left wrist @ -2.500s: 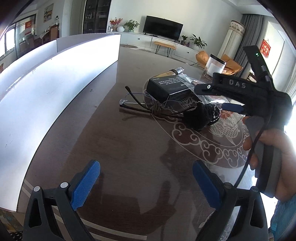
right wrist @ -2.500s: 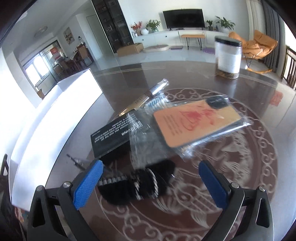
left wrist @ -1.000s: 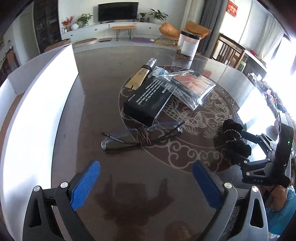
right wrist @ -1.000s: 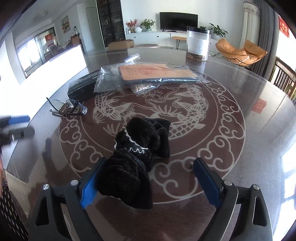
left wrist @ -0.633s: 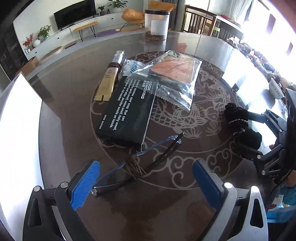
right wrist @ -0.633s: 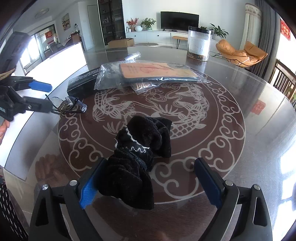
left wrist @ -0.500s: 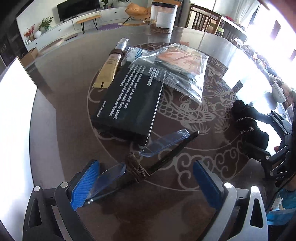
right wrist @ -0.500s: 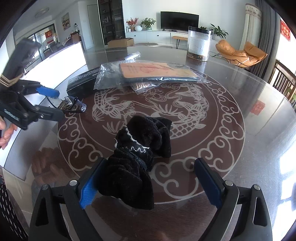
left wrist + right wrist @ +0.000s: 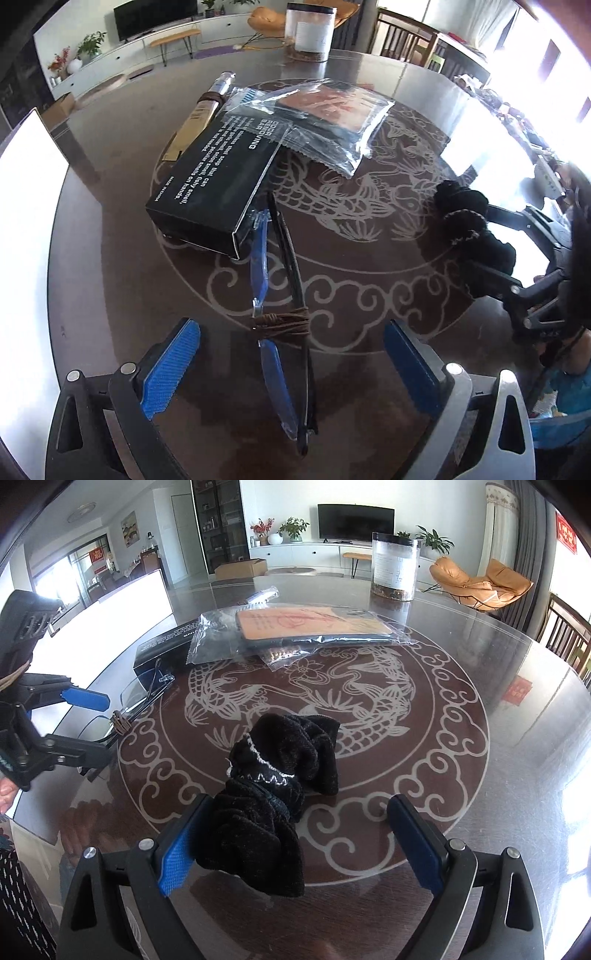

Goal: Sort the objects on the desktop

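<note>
The left gripper (image 9: 291, 365) stood open astride the folded glasses (image 9: 284, 317), which lay flat on the table (image 9: 110, 258) toward its left edge, pads clear. The right gripper (image 9: 295, 843) was open around the black scrunchie (image 9: 277, 794), which lay nearer the table's near edge, touching the left pad only.

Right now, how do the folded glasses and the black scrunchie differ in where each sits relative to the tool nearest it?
The glasses lie lengthwise, centred between the open left tool's pads, touching neither. The scrunchie sits off-centre in the open right tool, bunched against its left pad. The glasses are thin and rigid, the scrunchie bulky and soft. Both rest on the table, ungripped.
</note>
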